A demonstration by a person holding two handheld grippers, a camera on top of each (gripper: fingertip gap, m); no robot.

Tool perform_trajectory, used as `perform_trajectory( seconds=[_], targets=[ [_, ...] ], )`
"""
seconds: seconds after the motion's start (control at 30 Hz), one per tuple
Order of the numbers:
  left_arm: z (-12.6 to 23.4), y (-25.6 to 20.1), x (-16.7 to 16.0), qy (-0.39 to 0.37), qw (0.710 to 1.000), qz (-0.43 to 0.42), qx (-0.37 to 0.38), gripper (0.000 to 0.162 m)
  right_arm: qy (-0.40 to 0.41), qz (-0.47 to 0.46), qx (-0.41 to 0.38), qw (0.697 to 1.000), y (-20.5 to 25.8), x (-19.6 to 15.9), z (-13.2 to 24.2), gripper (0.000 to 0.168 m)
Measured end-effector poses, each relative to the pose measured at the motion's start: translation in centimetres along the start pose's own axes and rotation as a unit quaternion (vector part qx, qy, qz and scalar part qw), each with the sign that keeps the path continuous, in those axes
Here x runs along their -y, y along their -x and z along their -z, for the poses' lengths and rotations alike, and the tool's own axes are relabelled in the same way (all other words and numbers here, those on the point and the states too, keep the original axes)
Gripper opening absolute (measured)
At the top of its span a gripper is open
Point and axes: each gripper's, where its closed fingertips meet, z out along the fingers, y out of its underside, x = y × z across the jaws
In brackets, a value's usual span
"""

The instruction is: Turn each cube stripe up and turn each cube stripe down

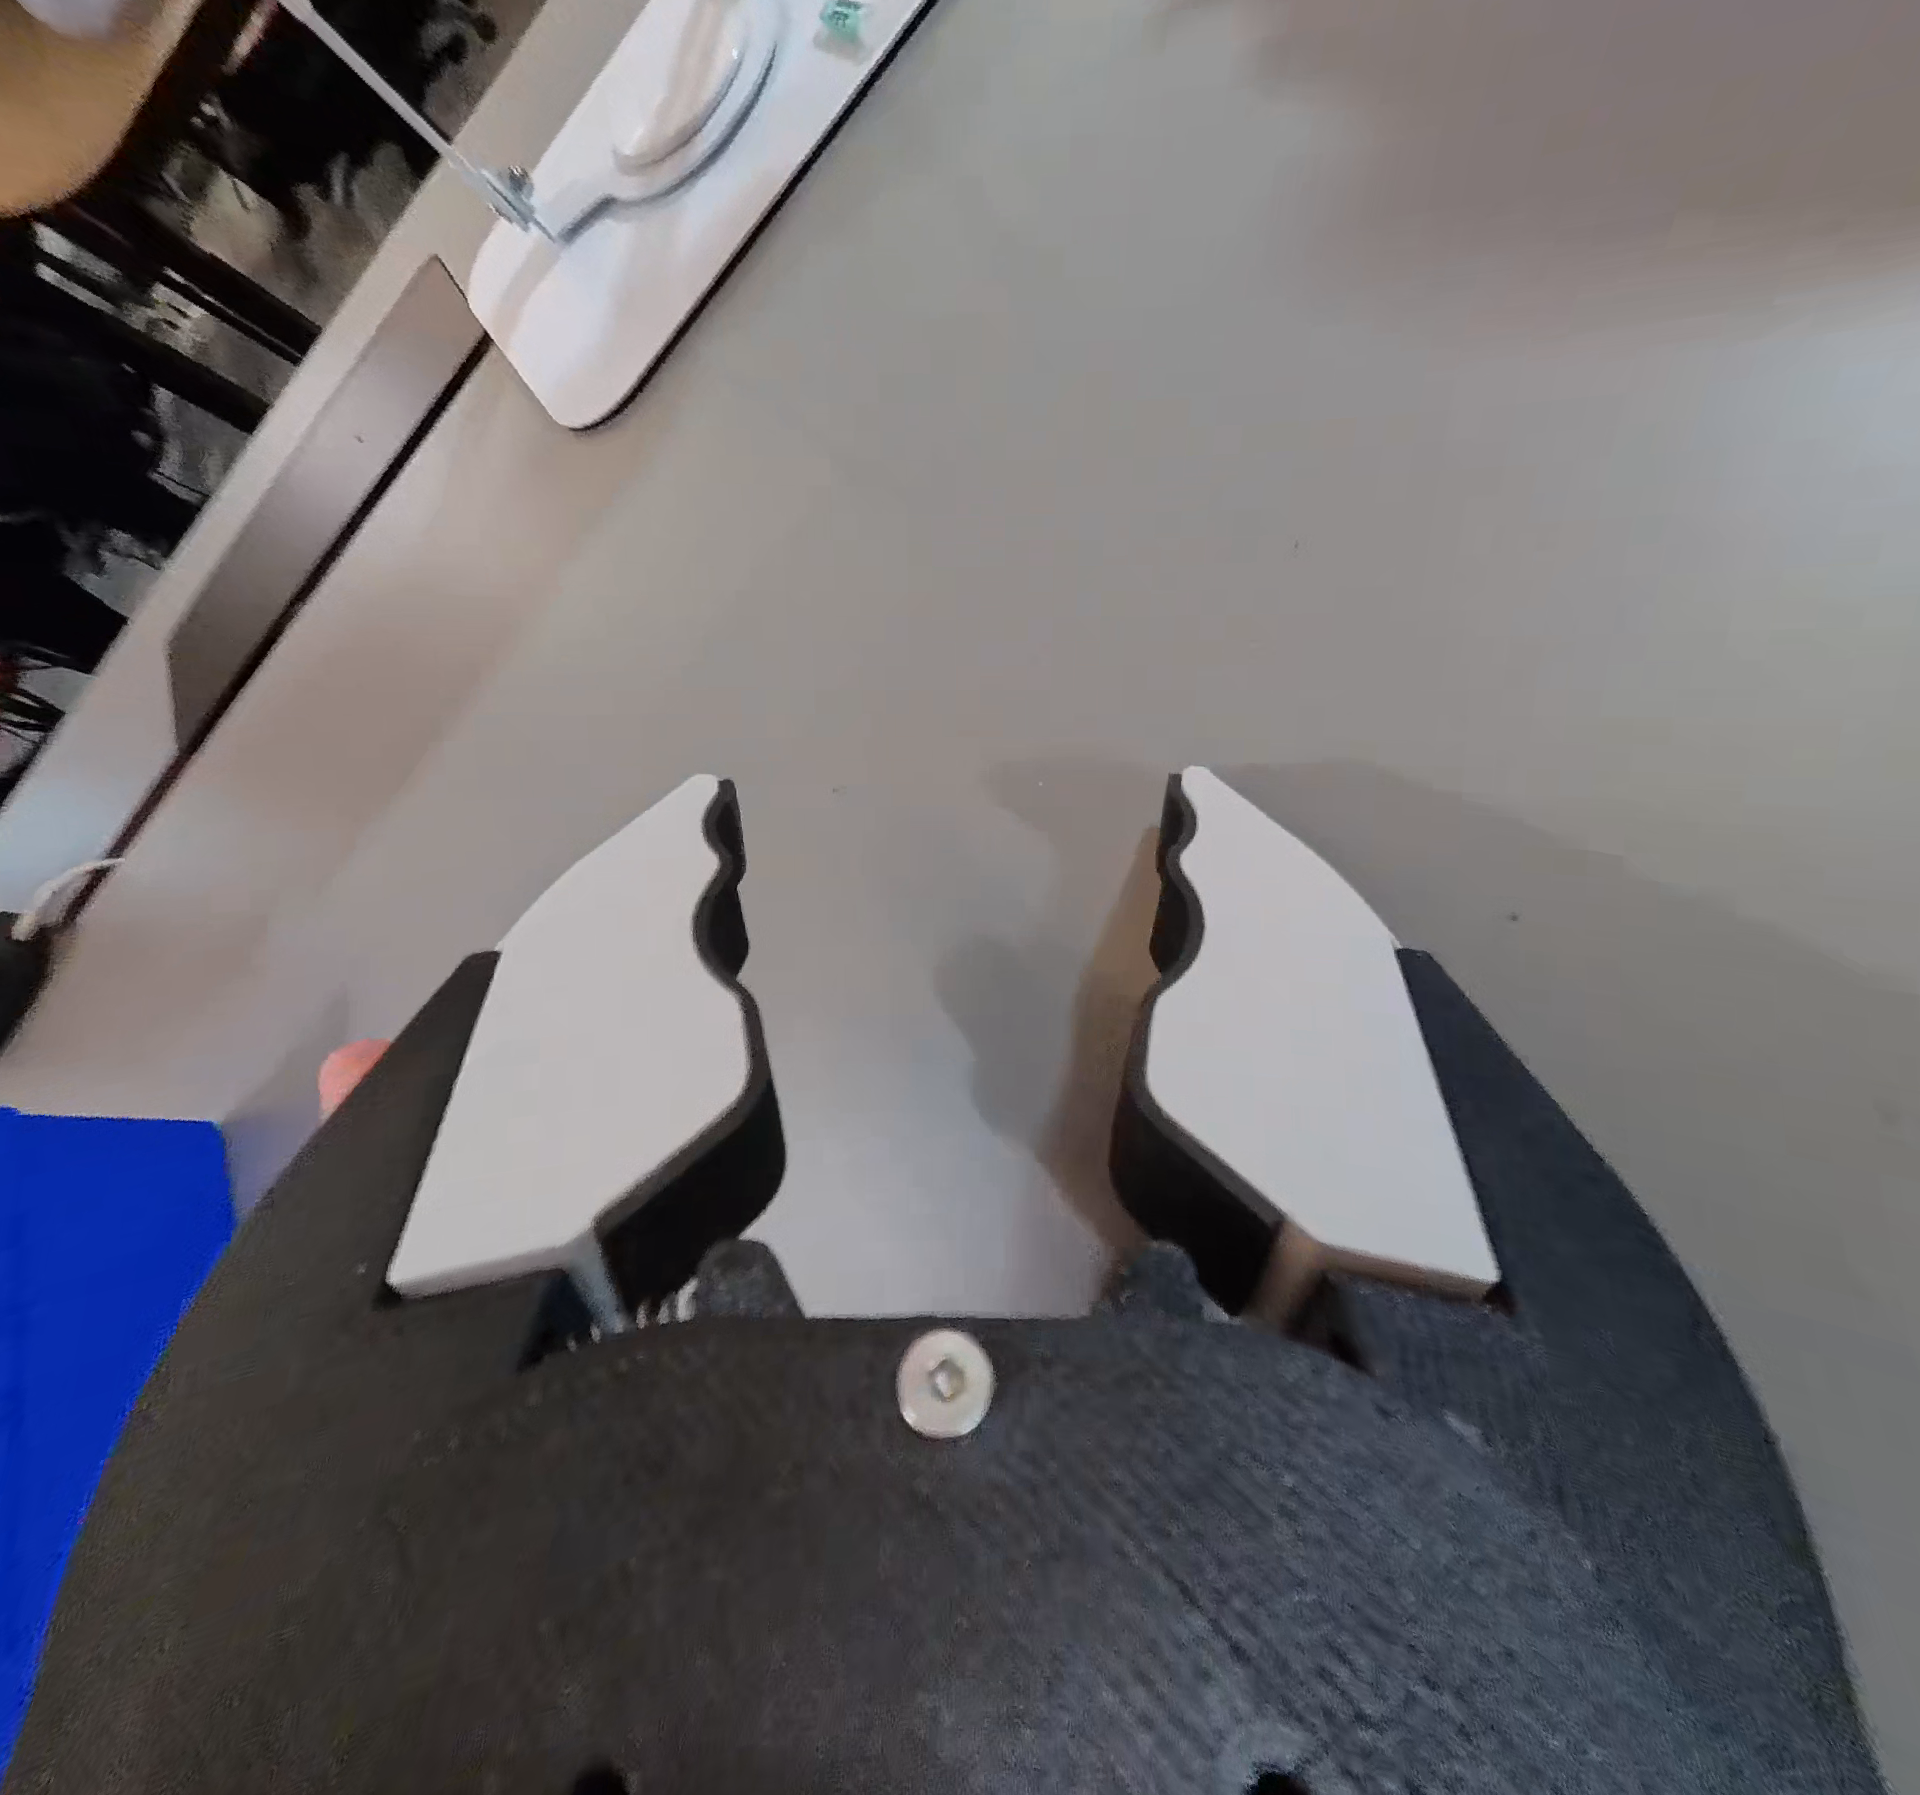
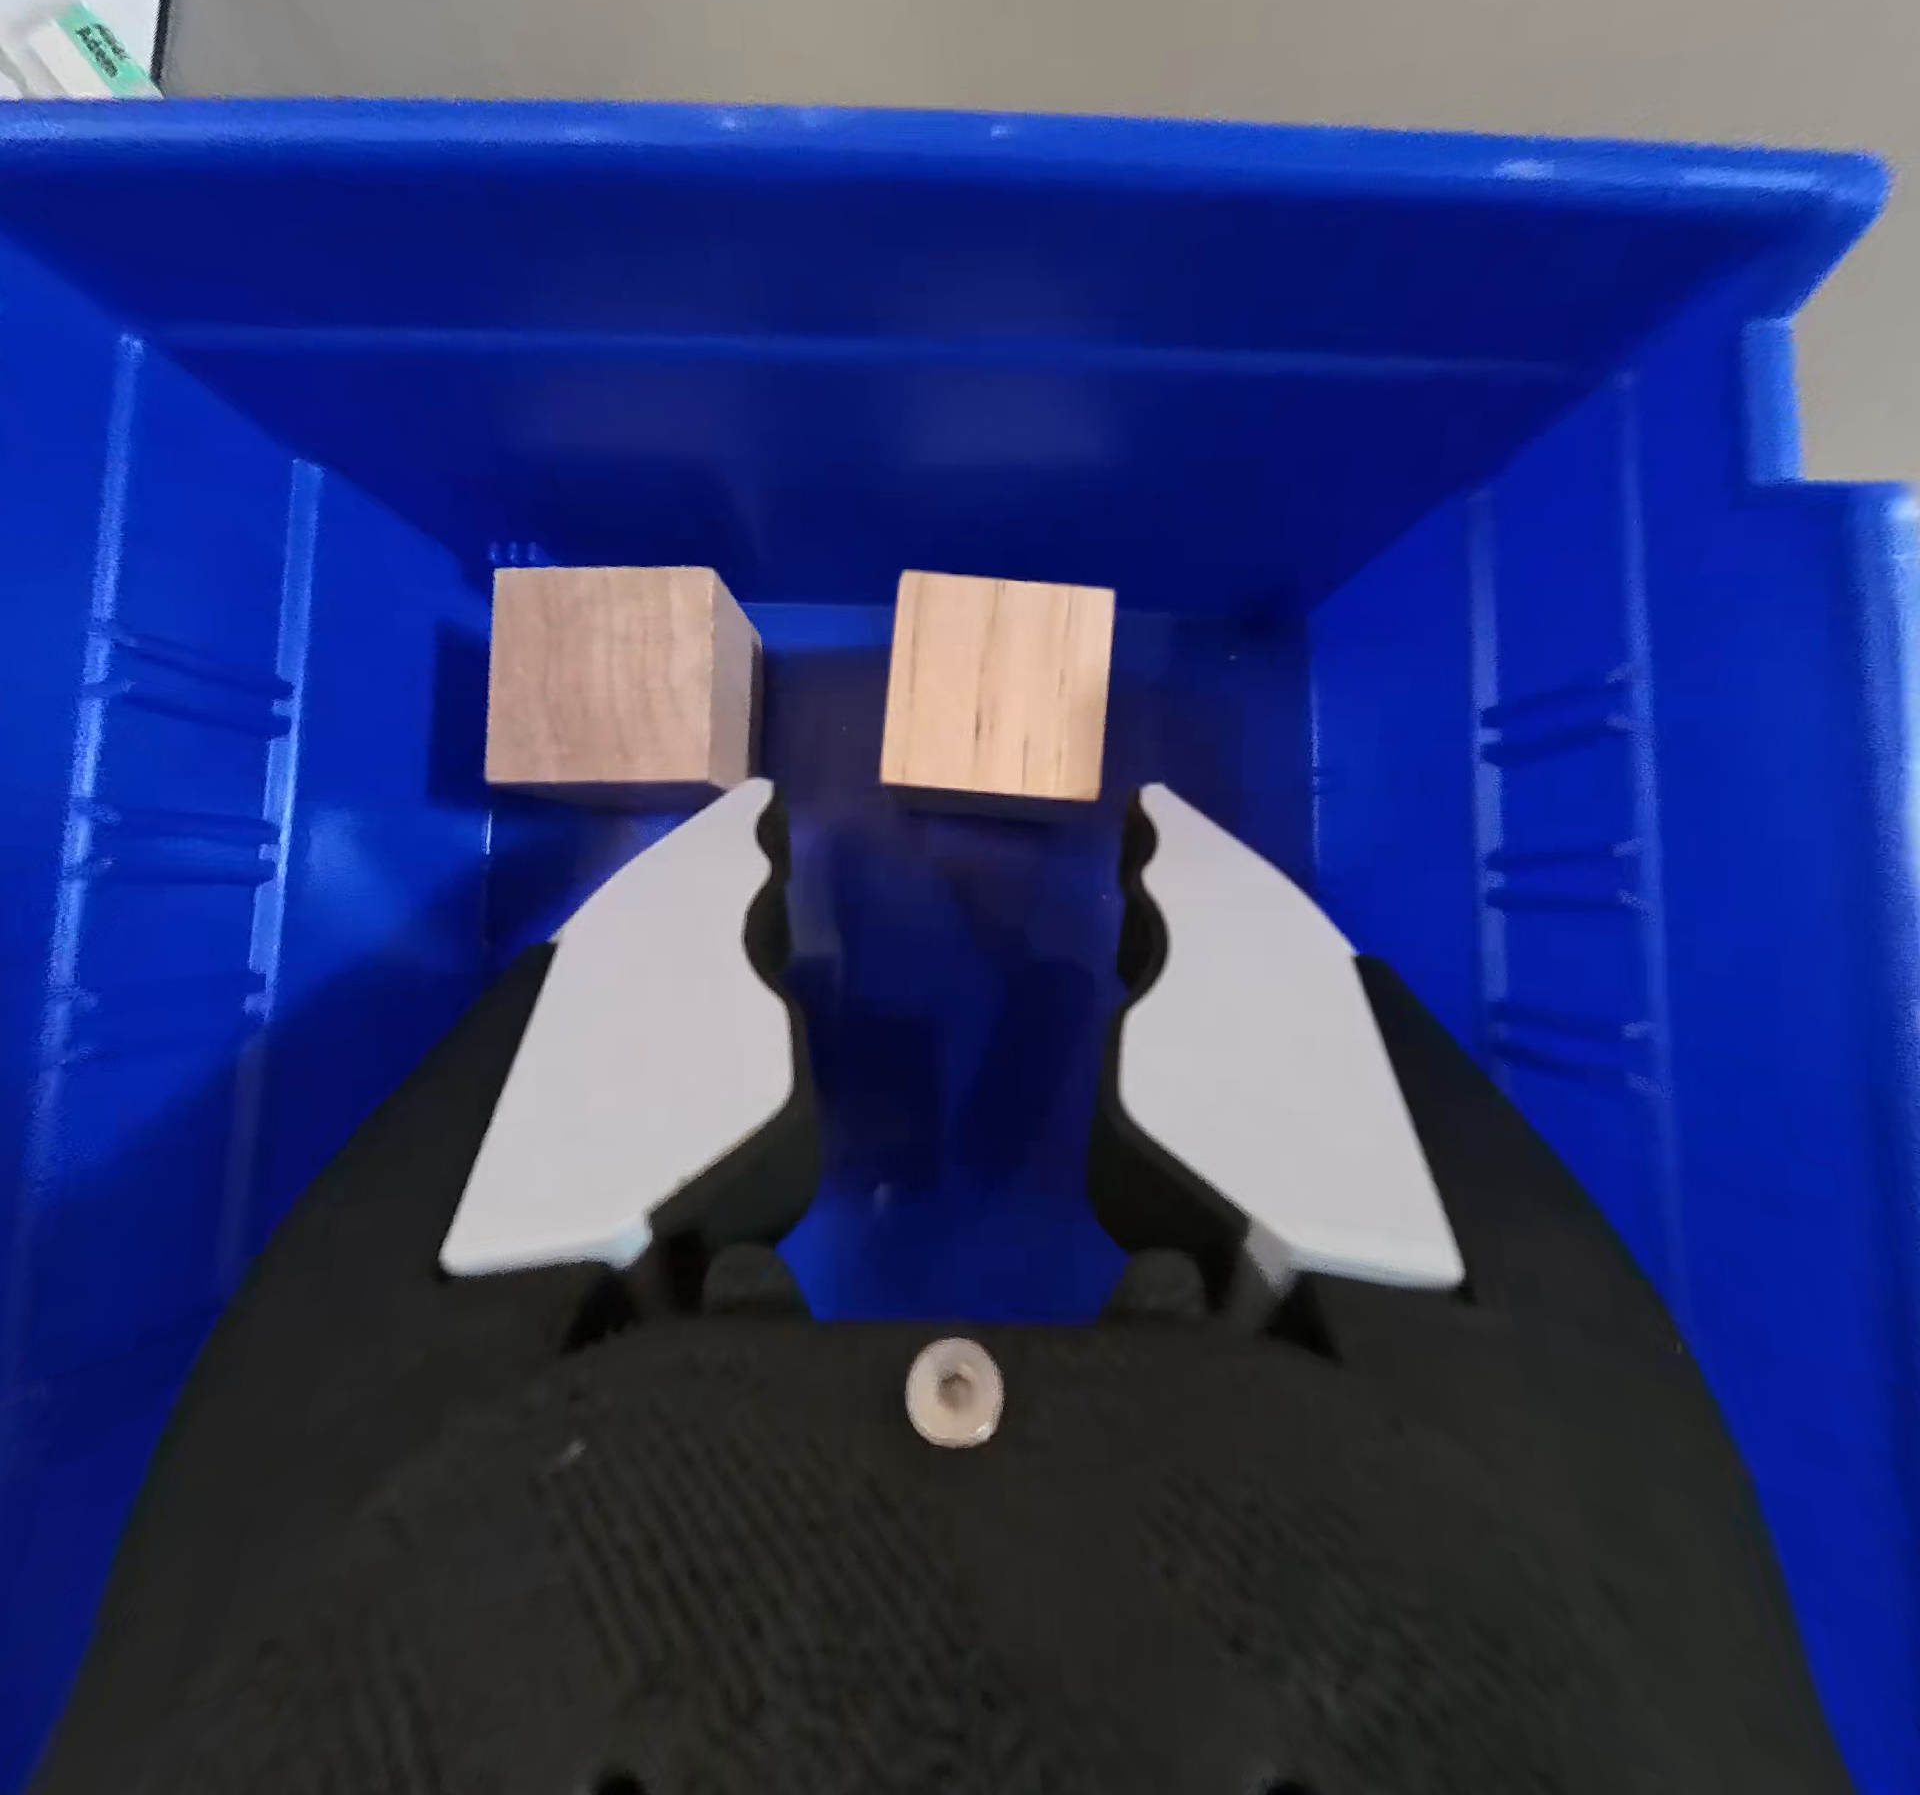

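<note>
Right gripper fingers spread, empty, inside blue bin, lined up to straddle pale cube; darker cube beside. Left gripper released, parked over table.

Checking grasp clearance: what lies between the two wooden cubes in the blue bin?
Right wrist view: only bare blue plastic bin floor separates the darker wooden cube from the lighter wooden cube.
</note>
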Motion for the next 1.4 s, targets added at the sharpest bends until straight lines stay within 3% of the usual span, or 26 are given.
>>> perform_trajectory(
  seconds=[0.2, 0.27, 0.37, 0.53, 0.67, 0.83, 1.1, 1.4],
  targets=[
    [0.4, 0.3, -0.1, 0.010, 0.998, -0.051, 0.037, 0.079, -0.070, 0.049, -0.071, 0.994, -0.1, 1.5, 6.0, 0.067],
    [0.5, 0.3, 0.2, 0.006, 0.997, -0.067, 0.046, 0.079, -0.104, 0.052, -0.062, 0.991, 1.5, 1.4, 8.4, 0.064],
    [0.6, 0.4, 0.6, 0.002, 0.994, -0.085, 0.061, 0.079, -0.154, 0.050, 0.005, 0.987, 6.3, 0.6, 11.7, 0.062],
    [0.8, 0.8, 0.8, 0.003, 0.990, -0.108, 0.087, 0.079, -0.184, 0.050, 0.199, 0.961, 17.3, -2.5, 15.7, 0.058],
    [0.9, 1.1, 1.0, 0.000, 0.989, -0.110, 0.094, 0.078, -0.175, 0.032, 0.336, 0.925, 24.8, -5.8, 16.6, 0.053],
    [1.3, 2.0, 1.3, -0.023, 0.994, -0.067, 0.084, 0.078, -0.151, -0.013, 0.436, 0.887, 29.3, -8.0, 16.0, 0.050],
    [4.9, 12.8, 1.0, -0.056, 0.985, 0.070, 0.146, 0.077, -0.120, 0.015, 0.462, 0.879, 31.4, -10.3, 15.2, 0.050],
    [10.7, 27.6, -5.7, -0.047, 0.950, 0.193, 0.242, 0.075, -0.123, -0.010, 0.459, 0.880, 30.3, -10.2, 15.3, 0.048]
  ],
)
